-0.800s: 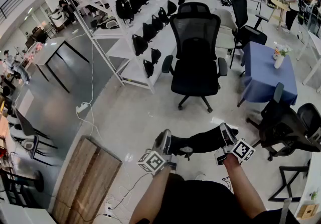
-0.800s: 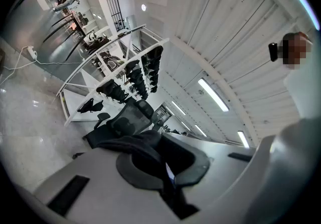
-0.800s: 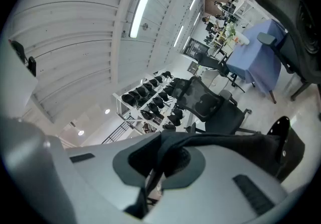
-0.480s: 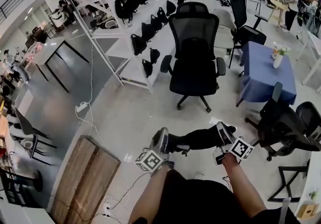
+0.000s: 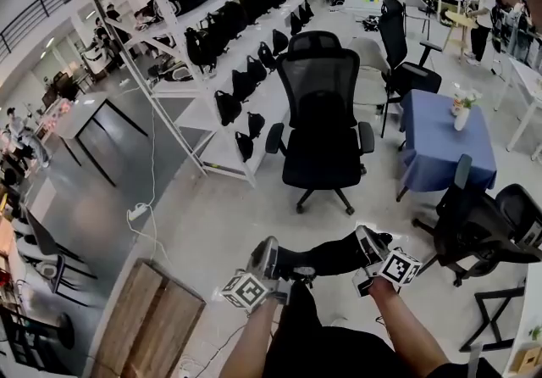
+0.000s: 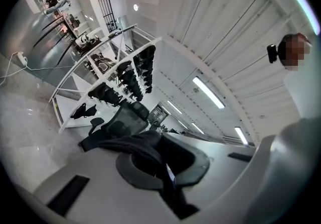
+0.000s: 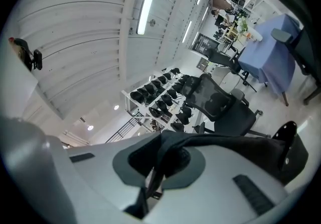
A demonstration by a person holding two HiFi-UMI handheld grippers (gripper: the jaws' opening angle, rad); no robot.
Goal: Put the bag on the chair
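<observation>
Between the jaws of the left gripper [image 6: 159, 170] a fold of dark cloth is pinched hard; I see no gap, so I read it as clamped. The right gripper [image 7: 159, 165] is the same, with its jaws closed on another fold.

From the head view, the two grips sit at either end of the bag [image 5: 326, 255]. It is stretched level between them, off the floor [image 5: 212, 207] and low in front of me at about six o'clock.

Moving outward, the chair [image 5: 322, 135] stands at twelve o'clock. It is a black mesh-backed office chair facing me, its seat bare, and well apart from the bag. A rack [image 5: 224, 54] hung with many black bags runs from ten to eleven o'clock. A blue table [image 5: 445, 143] sits at two o'clock, a second chair [image 5: 483, 228] at four, and a wooden board [image 5: 157, 317] at eight.

My reading is that we are in the carry: the bag is gripped and lifted but not yet delivered. Next I would walk both grippers toward twelve o'clock together, keeping the bag taut and above seat height. I would pass between the armrests, lower onto the seat pad, and only then let both jaws go. The main risk is an armrest or the blue table's corner catching the bag.
</observation>
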